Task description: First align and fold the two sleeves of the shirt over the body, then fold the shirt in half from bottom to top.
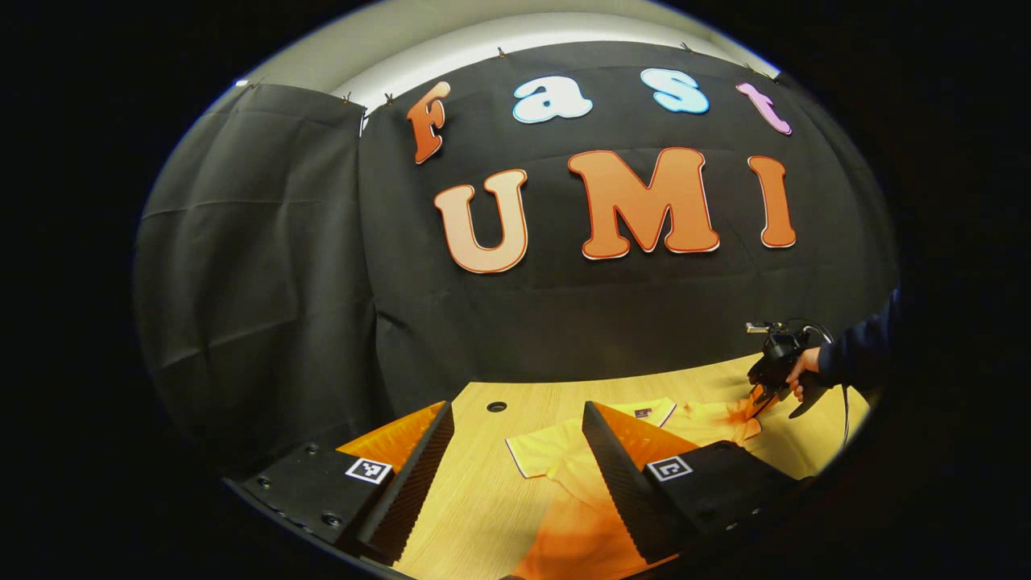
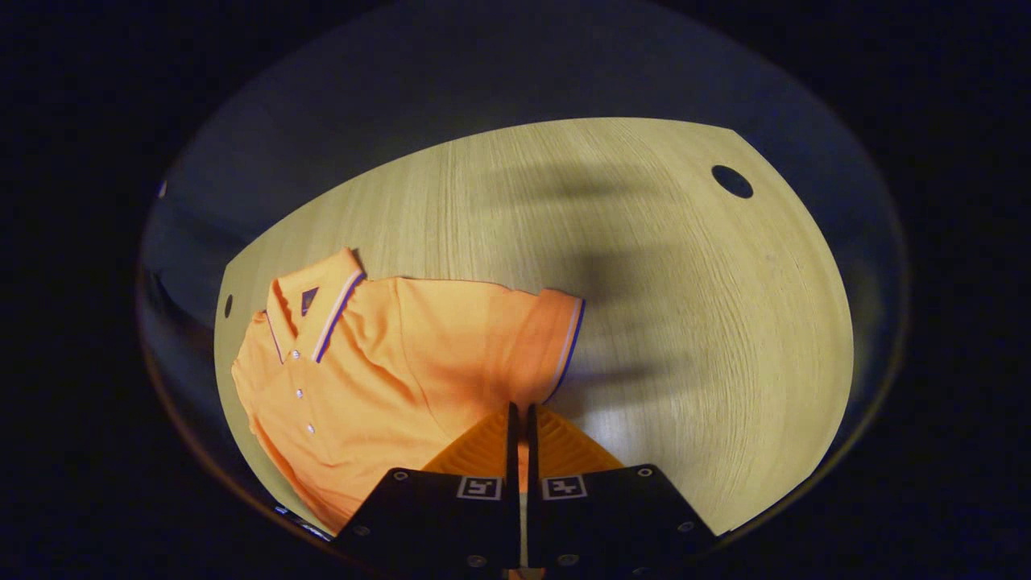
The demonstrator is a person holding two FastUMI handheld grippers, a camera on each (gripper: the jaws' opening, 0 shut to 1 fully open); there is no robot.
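We see the orange shirt (image 2: 387,379) lying flat on the wooden table (image 2: 644,282), collar up. Our right claw (image 2: 519,423) is nearly closed, pinching fabric by one sleeve (image 2: 556,338). Our left claw (image 1: 515,451) hangs wide apart above the shirt.

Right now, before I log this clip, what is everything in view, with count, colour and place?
Orange polo shirt: one, orange with striped collar and sleeve trim, lying flat on the table.
Light wooden table: one, pale wood, with round dark holes near its edges.
Black cloth wall: behind the table.
Left gripper: one, jaws wide apart above the shirt.
Right gripper: one, jaws closed at the sleeve; whether cloth is pinched is unclear.
Hand: one, dark sleeve, holding the right gripper.
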